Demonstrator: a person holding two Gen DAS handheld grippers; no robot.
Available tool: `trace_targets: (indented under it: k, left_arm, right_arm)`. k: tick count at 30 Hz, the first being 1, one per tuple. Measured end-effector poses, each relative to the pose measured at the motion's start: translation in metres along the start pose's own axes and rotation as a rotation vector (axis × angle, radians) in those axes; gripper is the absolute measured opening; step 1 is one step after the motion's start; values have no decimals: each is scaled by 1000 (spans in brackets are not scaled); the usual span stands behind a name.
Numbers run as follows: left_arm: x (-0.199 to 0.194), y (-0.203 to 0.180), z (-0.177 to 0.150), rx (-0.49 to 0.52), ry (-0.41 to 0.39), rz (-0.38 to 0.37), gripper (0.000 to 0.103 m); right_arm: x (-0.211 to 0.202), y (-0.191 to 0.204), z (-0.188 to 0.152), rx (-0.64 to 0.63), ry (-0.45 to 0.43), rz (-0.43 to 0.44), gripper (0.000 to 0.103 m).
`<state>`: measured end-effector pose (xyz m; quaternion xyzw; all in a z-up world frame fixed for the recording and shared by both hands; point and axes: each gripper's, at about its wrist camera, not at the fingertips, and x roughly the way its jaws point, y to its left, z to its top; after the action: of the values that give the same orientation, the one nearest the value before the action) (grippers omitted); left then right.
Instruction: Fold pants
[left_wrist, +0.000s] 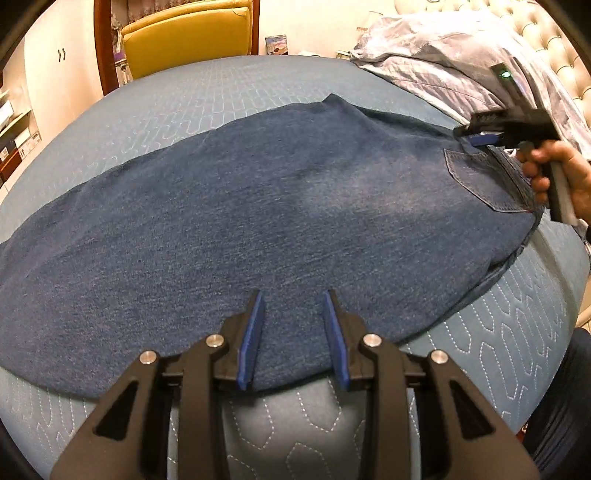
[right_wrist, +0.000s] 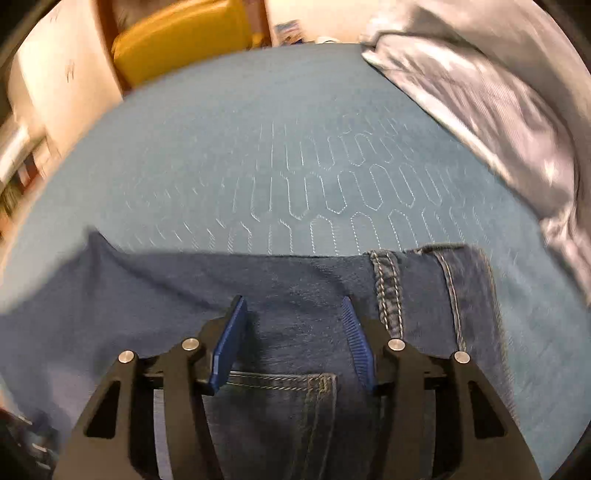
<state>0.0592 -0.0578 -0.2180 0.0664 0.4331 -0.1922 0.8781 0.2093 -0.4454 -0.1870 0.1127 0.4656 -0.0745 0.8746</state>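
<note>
While pants lie lengthwise along bed near edge, left gripper held agape over mid-leg hem; right gripper agape above waistband.

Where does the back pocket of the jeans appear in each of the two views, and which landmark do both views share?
Left wrist view: the back pocket is at the far right, below the right gripper.
Right wrist view: the pocket's stitched top edge is at bottom centre, between the gripper's open jaws.
Shared landmark: the yellow chair, upper left in both.
</note>
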Motion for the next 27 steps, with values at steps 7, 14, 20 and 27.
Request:
trace_targets:
  k: [7,14,20,27]
  left_arm:
    - [-2,-3,-1,-4,0,24,34]
    - [-7,-4,2,-9,6,34,34]
    - [-8,-39,48,37,-51,-29,34]
    - [49,-84,146,73,-54,-104,29]
  right_arm:
    - [31,35,20,-148,-20,-246,54]
    - [-14,15,4,-99,-102,-171,62]
    - [-47,21,-64,-212,-58,-138,70]
    - [-47,10,-113,-220,-19,-194,77]
